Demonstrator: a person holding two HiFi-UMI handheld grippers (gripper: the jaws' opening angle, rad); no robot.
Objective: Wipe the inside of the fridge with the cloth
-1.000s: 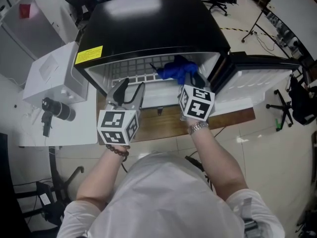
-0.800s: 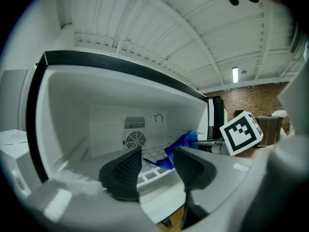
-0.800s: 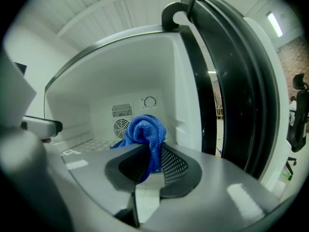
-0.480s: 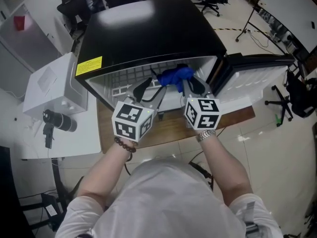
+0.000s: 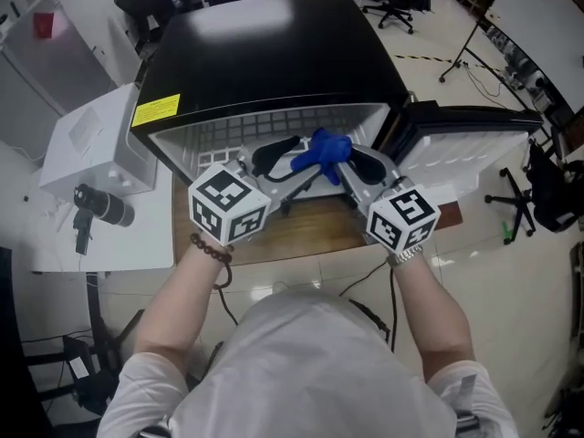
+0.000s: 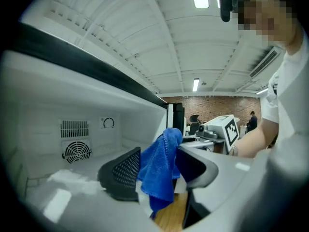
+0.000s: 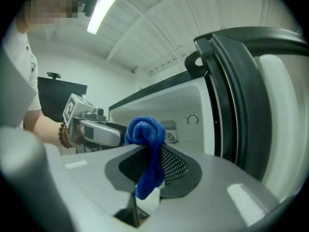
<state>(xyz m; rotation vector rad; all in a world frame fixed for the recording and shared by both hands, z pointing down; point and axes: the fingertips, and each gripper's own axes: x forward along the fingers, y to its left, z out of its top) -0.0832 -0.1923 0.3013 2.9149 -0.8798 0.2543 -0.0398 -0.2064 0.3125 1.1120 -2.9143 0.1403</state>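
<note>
There are two tools, left tool (image 6: 157, 170) and right tool (image 7: 152, 170), one blue cloth (image 5: 321, 150), one fridge (image 5: 274, 53), one white box (image 5: 91, 144).

White box (image 5: 91, 140), wooden table (image 5: 306, 231)

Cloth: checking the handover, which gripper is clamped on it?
Right gripper: jaws shut on cloth. Left gripper: jaws have just been opening, standing wide around it.

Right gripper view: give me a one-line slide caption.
Blue cloth pinched in the right gripper in front of the open fridge, fan grille on its back wall.
</note>
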